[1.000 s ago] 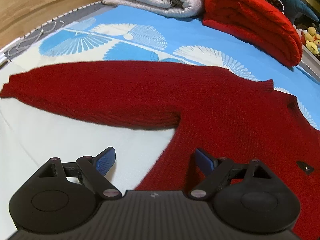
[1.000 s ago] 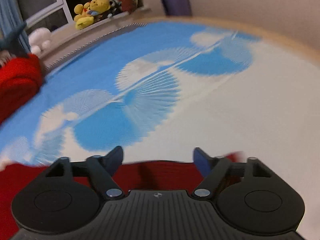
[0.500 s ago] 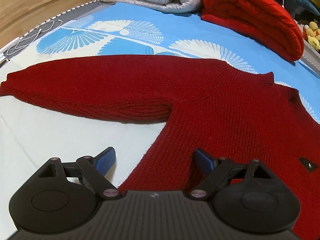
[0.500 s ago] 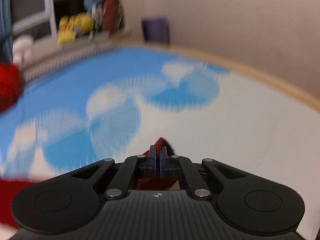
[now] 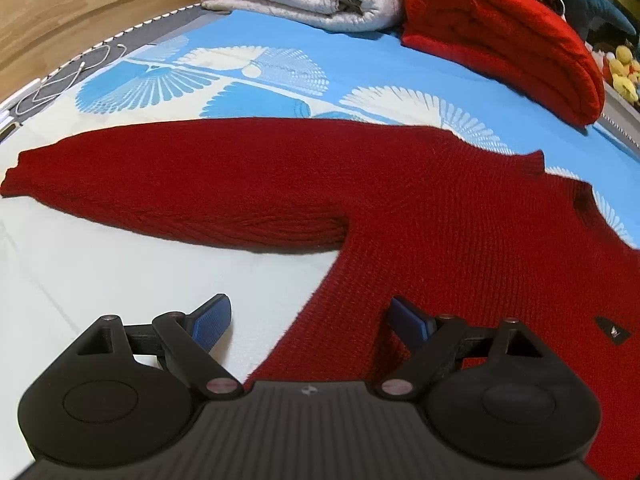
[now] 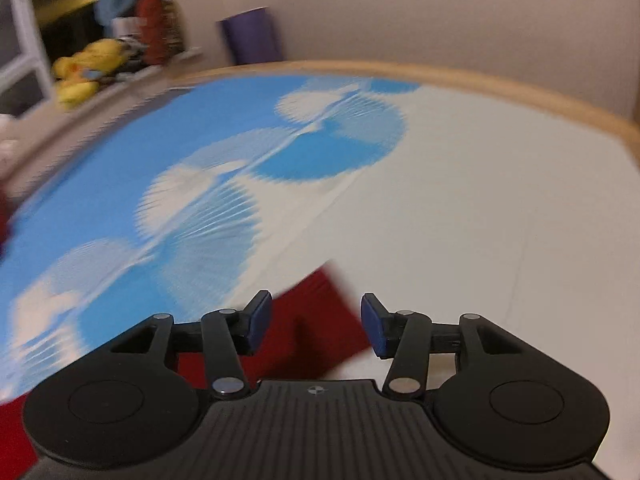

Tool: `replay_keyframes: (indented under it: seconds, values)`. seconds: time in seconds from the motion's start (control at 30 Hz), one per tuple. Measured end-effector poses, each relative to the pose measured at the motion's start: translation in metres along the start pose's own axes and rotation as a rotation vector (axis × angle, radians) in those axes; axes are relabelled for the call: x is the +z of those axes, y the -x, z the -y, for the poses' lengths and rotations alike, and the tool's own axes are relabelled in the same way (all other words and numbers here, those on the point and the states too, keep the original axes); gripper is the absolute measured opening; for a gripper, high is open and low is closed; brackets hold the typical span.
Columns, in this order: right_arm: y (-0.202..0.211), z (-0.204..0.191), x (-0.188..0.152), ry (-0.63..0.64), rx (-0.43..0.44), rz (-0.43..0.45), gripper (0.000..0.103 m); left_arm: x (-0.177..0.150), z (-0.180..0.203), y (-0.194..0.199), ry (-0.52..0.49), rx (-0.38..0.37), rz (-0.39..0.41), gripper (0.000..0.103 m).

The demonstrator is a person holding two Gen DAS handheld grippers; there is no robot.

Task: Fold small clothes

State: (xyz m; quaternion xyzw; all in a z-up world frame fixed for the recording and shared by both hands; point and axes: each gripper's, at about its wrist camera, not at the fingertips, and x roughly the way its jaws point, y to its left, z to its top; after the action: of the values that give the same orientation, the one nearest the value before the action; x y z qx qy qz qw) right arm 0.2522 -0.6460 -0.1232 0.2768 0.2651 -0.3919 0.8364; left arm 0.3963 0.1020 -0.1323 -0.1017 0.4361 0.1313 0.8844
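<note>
I see the red sweater flat on the bed; my left gripper gapes over its side; my right gripper has just been opening, cuff between unpressed pads.

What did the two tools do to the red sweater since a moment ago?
The right tool pinched shut on the sweater's sleeve end, and its jaws have just been opening again, pads off the knit. The left tool stayed open over the sweater, which lies flat on the bedsheet.
</note>
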Motion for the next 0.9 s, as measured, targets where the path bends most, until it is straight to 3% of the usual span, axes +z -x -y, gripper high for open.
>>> replay_keyframes:
  seconds: [0.07, 0.13, 0.2, 0.23, 0.4, 0.5, 0.53, 0.63, 0.8, 0.9]
  values:
    - [0.031, -0.009, -0.013, 0.0, 0.107, -0.025, 0.058, 0.002, -0.005, 0.009, 0.014, -0.01, 0.014, 0.09]
    - [0.069, -0.026, -0.03, 0.023, 0.224, -0.057, 0.07, 0.004, -0.006, 0.021, -0.001, -0.036, 0.032, 0.09]
    - [0.105, -0.055, -0.047, 0.105, 0.334, -0.103, 0.076, 0.005, -0.005, 0.036, -0.034, -0.059, 0.048, 0.093]
    - [0.125, -0.068, -0.058, 0.145, 0.382, -0.115, 0.078, 0.004, -0.004, 0.045, -0.045, -0.065, 0.063, 0.102]
    - [0.217, -0.138, -0.127, 0.371, 0.606, -0.123, 0.091, -0.019, 0.0, 0.104, -0.08, -0.103, 0.146, 0.103]
    - [0.27, -0.163, -0.172, 0.527, 0.636, -0.085, 0.098, -0.041, -0.001, 0.14, -0.102, -0.133, 0.16, 0.103]
    - [0.285, -0.165, -0.186, 0.554, 0.636, -0.06, 0.102, -0.051, -0.003, 0.151, -0.114, -0.134, 0.165, 0.103]
    - [0.317, -0.159, -0.225, 0.575, 0.618, 0.003, 0.102, -0.091, -0.014, 0.173, -0.139, -0.107, 0.144, 0.103]
    - [0.335, -0.151, -0.289, 0.701, 0.565, -0.077, 0.102, -0.151, -0.036, 0.178, -0.177, -0.096, 0.059, 0.103]
    - [0.341, -0.151, -0.304, 0.749, 0.559, -0.08, 0.102, -0.166, -0.042, 0.168, -0.212, -0.087, 0.039, 0.103]
